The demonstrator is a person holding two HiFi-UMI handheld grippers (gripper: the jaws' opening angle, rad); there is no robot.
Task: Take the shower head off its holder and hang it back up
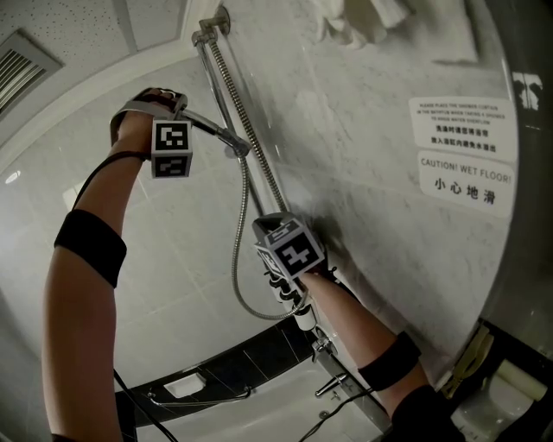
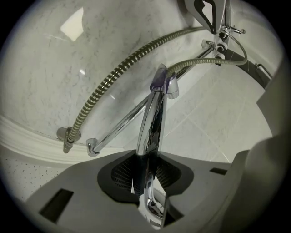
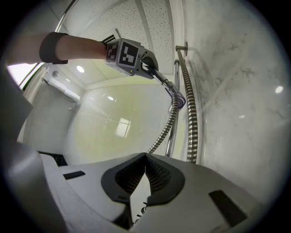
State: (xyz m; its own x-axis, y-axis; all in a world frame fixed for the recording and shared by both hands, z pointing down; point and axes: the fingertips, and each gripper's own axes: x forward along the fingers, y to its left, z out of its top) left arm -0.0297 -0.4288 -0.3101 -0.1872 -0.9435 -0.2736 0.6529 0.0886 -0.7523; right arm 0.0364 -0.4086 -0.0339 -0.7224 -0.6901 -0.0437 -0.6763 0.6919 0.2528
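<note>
The chrome shower head's handle [image 1: 210, 126] runs from my left gripper [image 1: 184, 110] to the translucent holder [image 1: 239, 148] on the vertical rail [image 1: 226, 95]. In the left gripper view the handle [image 2: 152, 120] lies between the pads of the left gripper [image 2: 148, 177], which is shut on it, and its far end meets the holder [image 2: 166, 84]. I cannot tell whether it is seated there. The ribbed hose [image 1: 238, 250] loops down from the holder. My right gripper [image 1: 275, 226] is lower on the rail, shut and empty [image 3: 144, 175].
A marble wall carries a wet-floor sign [image 1: 465, 181]. White towels [image 1: 354, 19] hang at the top. Below are the bathtub [image 1: 259, 406] and the chrome tap [image 1: 333, 380]. A second stretch of hose [image 3: 188, 104] runs along the wall beside the rail.
</note>
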